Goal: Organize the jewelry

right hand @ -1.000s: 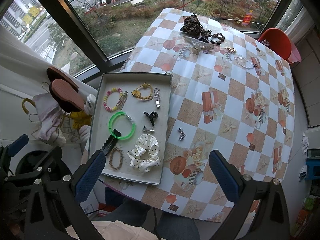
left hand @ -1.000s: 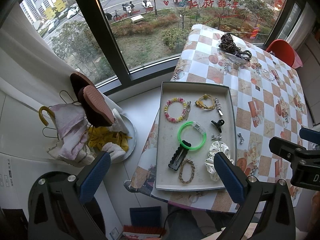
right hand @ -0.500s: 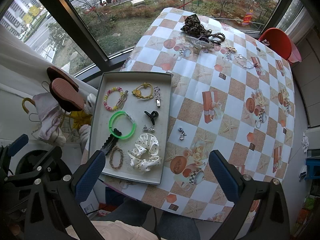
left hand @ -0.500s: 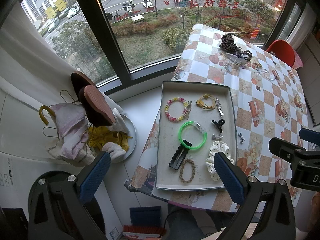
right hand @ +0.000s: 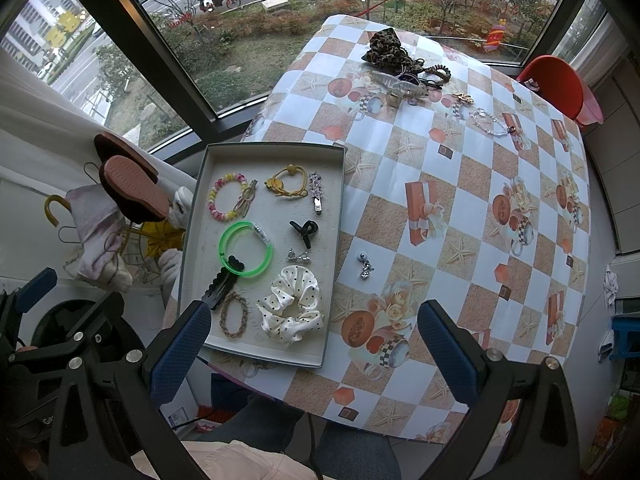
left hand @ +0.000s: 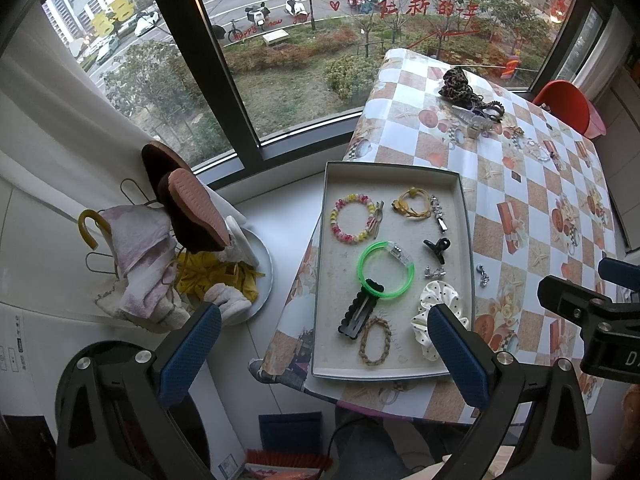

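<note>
A grey tray (right hand: 334, 240) (left hand: 466, 240) lies on the left part of the checked table. It holds a green bangle (right hand: 245, 249), a beaded bracelet (right hand: 226, 197), a yellow hair tie (right hand: 287, 185), a black claw clip (right hand: 303, 232), a white dotted scrunchie (right hand: 294, 304) and other clips. A small silver earring (right hand: 365, 266) (left hand: 482, 274) lies on the cloth just right of the tray. More jewelry, with a leopard scrunchie (right hand: 386, 54), lies at the far end. My left gripper (left hand: 324, 344) and right gripper (right hand: 314, 340) hover high above the near edge, both open and empty.
A red chair (right hand: 558, 88) stands at the far right corner. Left of the table, on the sill, a round dish (left hand: 262, 276) holds slippers, cloths and hangers. The window runs along the far side. The person's legs show under the near table edge.
</note>
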